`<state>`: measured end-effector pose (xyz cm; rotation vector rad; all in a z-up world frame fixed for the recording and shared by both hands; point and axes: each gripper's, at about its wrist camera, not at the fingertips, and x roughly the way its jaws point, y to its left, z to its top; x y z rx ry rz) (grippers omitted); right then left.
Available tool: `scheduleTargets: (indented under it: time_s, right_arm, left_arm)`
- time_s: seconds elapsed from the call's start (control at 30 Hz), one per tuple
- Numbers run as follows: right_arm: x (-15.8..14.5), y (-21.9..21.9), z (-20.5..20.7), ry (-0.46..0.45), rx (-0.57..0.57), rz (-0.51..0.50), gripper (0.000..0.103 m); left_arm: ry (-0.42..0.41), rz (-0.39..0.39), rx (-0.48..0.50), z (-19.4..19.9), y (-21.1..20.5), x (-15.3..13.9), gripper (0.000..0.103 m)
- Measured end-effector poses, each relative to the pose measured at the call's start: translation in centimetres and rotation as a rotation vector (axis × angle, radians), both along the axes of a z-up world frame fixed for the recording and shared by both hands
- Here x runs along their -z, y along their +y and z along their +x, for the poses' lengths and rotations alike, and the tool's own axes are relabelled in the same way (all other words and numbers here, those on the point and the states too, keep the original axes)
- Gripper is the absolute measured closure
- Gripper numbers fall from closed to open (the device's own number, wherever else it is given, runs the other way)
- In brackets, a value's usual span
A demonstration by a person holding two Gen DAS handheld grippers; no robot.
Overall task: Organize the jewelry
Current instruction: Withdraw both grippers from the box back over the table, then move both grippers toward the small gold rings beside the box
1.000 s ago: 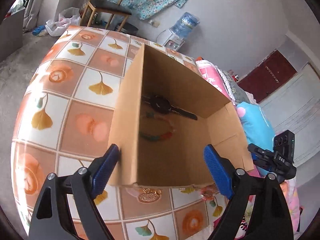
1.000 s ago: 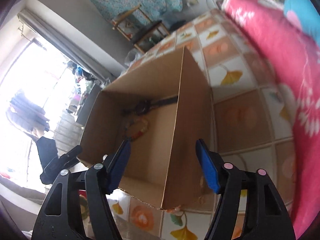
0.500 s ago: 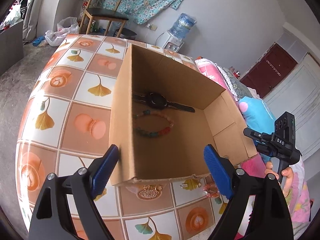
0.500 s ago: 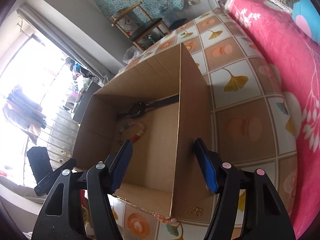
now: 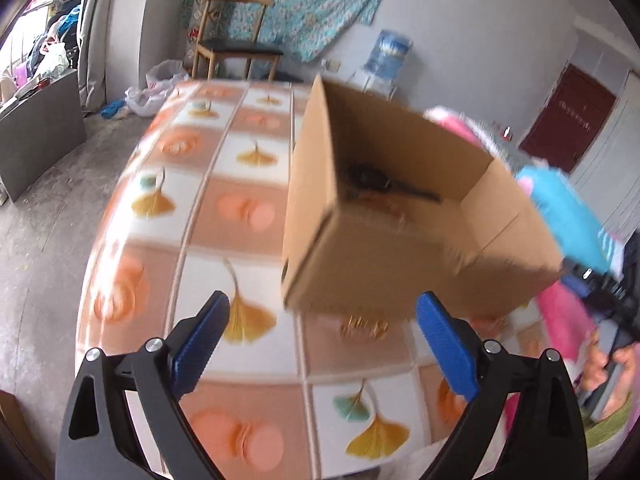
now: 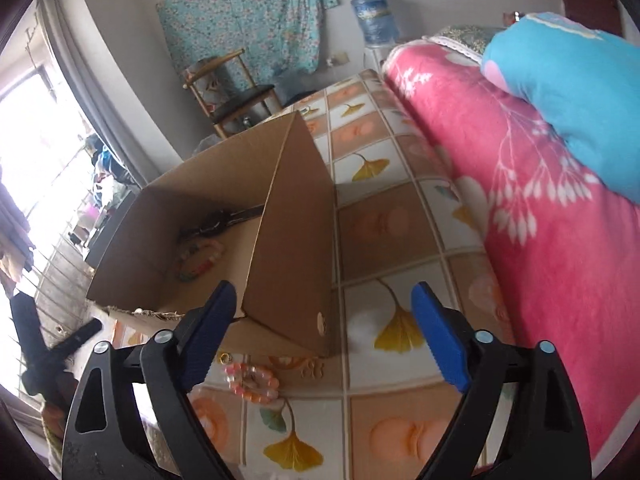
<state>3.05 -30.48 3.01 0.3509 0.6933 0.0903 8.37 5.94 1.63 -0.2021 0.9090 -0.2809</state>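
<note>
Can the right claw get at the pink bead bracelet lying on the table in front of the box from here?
Probably yes. The pink bead bracelet lies in the open on the table, just outside the cardboard box and near the right claw, which is open and empty. Nothing covers it.

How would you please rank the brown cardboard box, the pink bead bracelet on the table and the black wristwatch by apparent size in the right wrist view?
1. Brown cardboard box, largest.
2-3. Black wristwatch and pink bead bracelet: alike; the watch is partly hidden and farther away, so unranked.

Plain brown box (image 6: 288, 248), pink beaded bracelet (image 6: 252, 382), possibly gold trinket (image 5: 362, 326)
</note>
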Motion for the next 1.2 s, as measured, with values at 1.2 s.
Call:
scheduleTargets:
  time_s: [1.2]
  right_arm:
    - [1.7,2.8,2.4,0.012,-0.053,-0.086,0.033]
  left_arm:
    - [-0.057,0.127,0.030,3.8,-2.7,1.5,0.010]
